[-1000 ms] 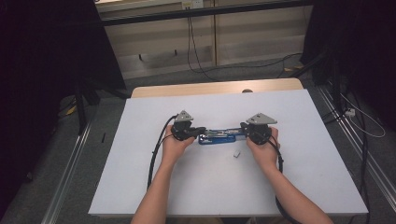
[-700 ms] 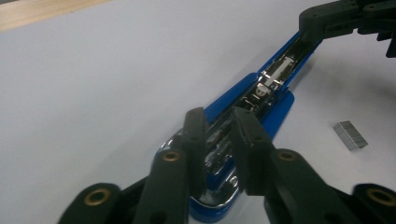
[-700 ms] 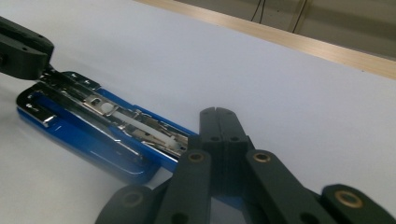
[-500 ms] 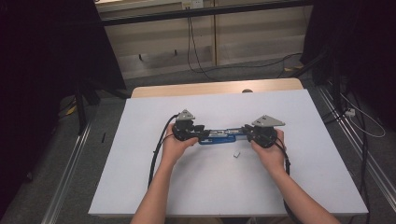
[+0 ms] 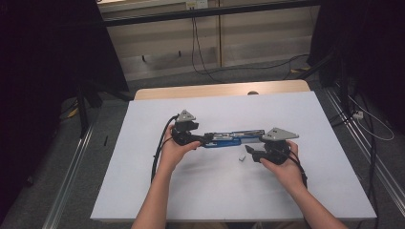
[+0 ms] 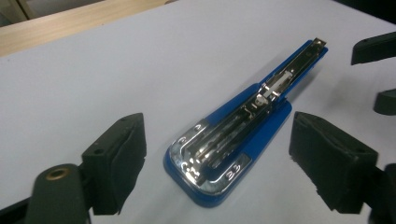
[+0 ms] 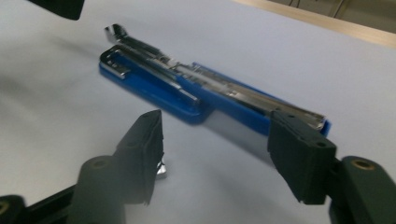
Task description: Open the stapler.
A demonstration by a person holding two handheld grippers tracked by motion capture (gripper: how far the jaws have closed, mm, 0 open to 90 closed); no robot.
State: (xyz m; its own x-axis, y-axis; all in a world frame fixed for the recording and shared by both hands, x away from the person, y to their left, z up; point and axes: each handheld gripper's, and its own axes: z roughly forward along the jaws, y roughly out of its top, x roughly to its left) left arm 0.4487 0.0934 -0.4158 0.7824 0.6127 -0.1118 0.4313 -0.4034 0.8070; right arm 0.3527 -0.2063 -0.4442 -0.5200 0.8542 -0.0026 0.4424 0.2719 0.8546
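Observation:
A blue stapler (image 5: 232, 138), folded out flat with its metal rail up, lies on the white table (image 5: 215, 191). My left gripper (image 5: 203, 139) is at its left end. In the left gripper view that end (image 6: 219, 172) lies between my left gripper's (image 6: 217, 140) pads without touching them; the jaws have just been opening. My right gripper (image 5: 250, 151) is just in front of the stapler's right end. Its jaws have also just been opening, and in the right gripper view (image 7: 217, 135) they stand apart, short of the stapler (image 7: 196, 93). A small silvery piece (image 5: 241, 158) lies by the right gripper's jaws.
A wooden strip (image 5: 219, 89) runs along the table's far edge. Cables (image 5: 205, 62) and dark frame posts stand on the floor beyond and at both sides. Each gripper's cable (image 5: 160, 143) trails along the forearm.
Both grippers have let go of the stapler and their jaws have opened. The right gripper has drawn away to the right and toward the person. The stapler now lies flat on the table.

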